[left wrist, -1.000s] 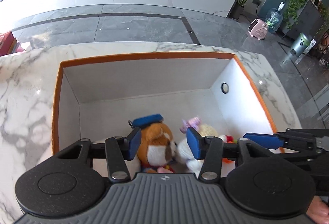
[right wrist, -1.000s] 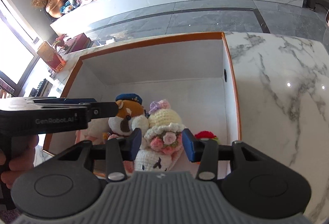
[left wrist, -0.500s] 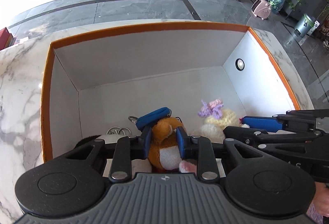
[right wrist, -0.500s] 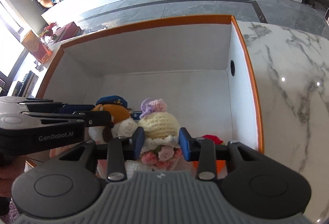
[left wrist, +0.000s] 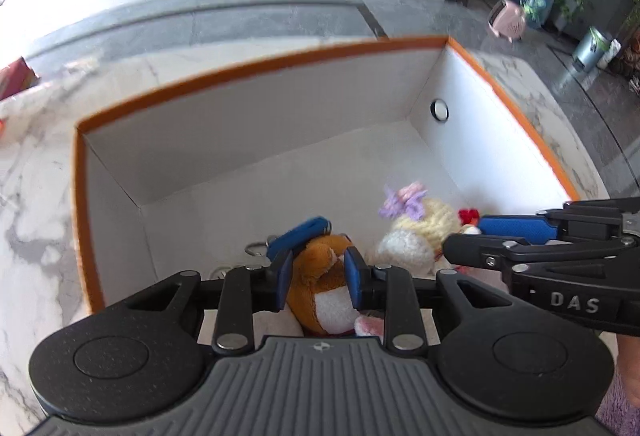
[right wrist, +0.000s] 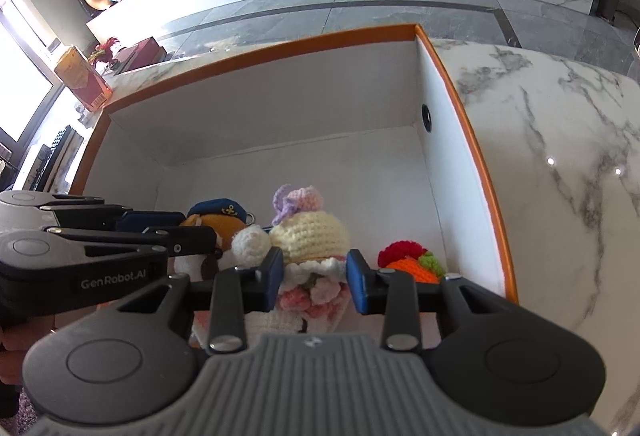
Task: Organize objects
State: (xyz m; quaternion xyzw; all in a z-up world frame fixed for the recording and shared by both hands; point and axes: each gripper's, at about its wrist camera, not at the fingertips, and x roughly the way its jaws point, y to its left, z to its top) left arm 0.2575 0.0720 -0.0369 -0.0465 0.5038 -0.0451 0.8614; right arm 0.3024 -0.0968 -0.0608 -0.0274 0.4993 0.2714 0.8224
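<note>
Left tool (left wrist: 316, 282): its blue pads press both sides of the brown plush's head, though the jaws are easing open a little; it points steeply down into the box.
Right tool (right wrist: 314, 278): clamped on the crochet doll at the frilly collar, one pad on each side; it too points steeply down.
Brown plush (left wrist: 320, 288): orange-brown with a white front and a blue cap (right wrist: 219, 207) bearing an anchor; it sits at the near side of the box, just left of the doll and touching it.
Crochet doll (right wrist: 308, 236): cream head, lilac-and-pink bow on top, pink flowers under the collar; near the middle of the box's near side.
Red-orange crochet (right wrist: 412, 262): a small piece with a green bit, on the box floor just right of the doll, near the right wall.
Metal ring (left wrist: 256, 249): lies on the floor by the plush's cap.
Box (right wrist: 248, 108): white inside, orange rim, a round hole in its right wall; it stands on the bench.
Bench (right wrist: 560, 140): white marble with grey veins, around the box.
Hand (right wrist: 16, 336): partly seen at the left edge, behind the left tool.
</note>
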